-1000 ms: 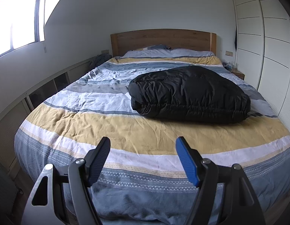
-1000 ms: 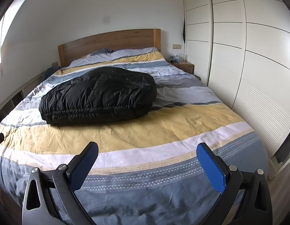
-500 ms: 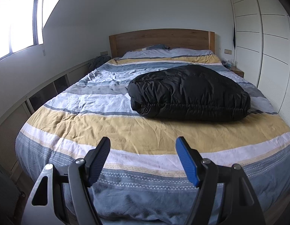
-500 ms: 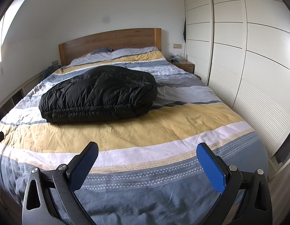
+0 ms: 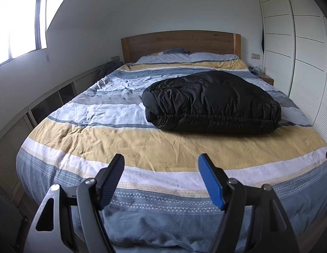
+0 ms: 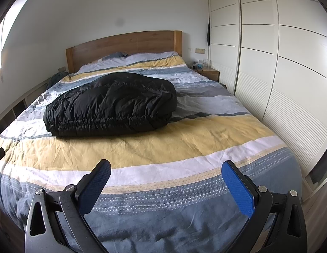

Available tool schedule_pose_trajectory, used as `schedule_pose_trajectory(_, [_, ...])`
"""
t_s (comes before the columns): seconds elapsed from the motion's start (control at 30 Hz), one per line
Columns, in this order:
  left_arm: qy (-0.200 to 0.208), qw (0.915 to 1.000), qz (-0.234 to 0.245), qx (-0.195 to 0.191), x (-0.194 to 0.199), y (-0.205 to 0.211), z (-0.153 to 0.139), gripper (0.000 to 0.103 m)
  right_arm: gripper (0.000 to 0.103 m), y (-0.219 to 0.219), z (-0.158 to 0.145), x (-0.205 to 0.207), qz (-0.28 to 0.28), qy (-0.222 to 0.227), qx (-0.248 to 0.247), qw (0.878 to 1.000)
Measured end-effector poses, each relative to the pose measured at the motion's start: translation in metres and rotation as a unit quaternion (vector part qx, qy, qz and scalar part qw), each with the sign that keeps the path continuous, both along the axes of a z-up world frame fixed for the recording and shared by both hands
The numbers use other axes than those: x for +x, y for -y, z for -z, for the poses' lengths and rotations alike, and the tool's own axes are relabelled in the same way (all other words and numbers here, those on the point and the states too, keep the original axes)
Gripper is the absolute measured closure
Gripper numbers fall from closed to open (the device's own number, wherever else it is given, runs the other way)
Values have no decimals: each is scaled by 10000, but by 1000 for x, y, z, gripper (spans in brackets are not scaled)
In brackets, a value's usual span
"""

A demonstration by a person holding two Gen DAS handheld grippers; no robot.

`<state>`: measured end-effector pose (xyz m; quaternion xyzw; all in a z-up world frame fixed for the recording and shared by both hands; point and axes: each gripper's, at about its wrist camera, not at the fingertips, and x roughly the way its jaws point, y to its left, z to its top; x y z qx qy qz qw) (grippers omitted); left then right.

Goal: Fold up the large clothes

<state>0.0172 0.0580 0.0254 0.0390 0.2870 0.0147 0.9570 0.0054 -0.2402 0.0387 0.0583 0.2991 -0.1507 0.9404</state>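
**Both grippers empty, jacket lying folded ahead**

Left gripper [image 5: 161,176] and right gripper [image 6: 166,181] hover above the foot of the bed, jaws spread wide, nothing between them. Under them lies the striped yellow, white and blue-grey quilt [image 5: 142,147]. Well beyond the jaws rests the black puffy quilted jacket [image 5: 212,103], a compact bundle, apparently already folded. Beyond stands the wooden headboard [image 5: 180,43]. The folding looks finished, or paused. Any further fold means reaching forward to its near hem.

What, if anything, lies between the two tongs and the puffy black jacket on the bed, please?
Nothing visible. Only bare striped yellow, white and blue-grey duvet separates the open left tongs and open right tongs from the folded puffy black jacket, which lies farther up the bed.
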Motion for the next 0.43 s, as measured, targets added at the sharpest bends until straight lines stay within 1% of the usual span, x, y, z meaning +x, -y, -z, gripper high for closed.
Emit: schedule_pose_trajectory(0.43, [-98,9999,117,-9,6,-4,3,32,0,2,3,2,-8,-35,1,10000])
